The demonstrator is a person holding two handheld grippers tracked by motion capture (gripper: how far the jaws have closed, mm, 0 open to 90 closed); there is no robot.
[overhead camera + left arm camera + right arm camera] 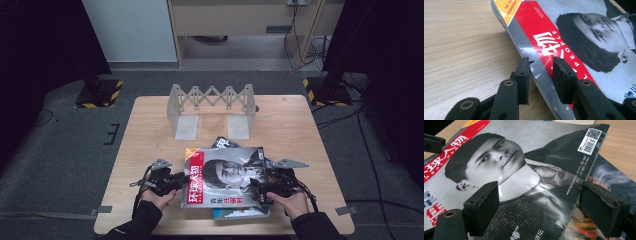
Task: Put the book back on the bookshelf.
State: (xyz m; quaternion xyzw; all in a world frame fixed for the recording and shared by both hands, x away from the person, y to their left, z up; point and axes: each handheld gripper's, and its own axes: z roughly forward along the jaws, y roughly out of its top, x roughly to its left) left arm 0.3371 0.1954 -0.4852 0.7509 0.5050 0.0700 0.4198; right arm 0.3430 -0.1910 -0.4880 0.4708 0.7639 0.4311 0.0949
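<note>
Shows a glossy magazine [225, 175] [574, 37] [524, 170] lying flat on the near middle of the pale wooden table [150, 125], on top of a second magazine [240, 212] [604, 177] that pokes out at the near and right edges. Appears to run its long sides near to far, with a red title band down the left and a barcode at the far right corner. Straddles the left, bound edge with the left gripper [175, 181] [541, 62]: jaws narrow, thin stack between the black pads, a sliver of gap visible, so not yet pinched. Spreads the right gripper [260, 185] [539, 192] wide across the right edge, one pad over the cover, the other out over the lower magazine, holding nothing. Puts both hands about equally close, one on each side. Probably calls for a shallow pinch on slick, floppy coated paper. Leaves the grey folding rack [212, 107] at the far side, well apart.
</note>
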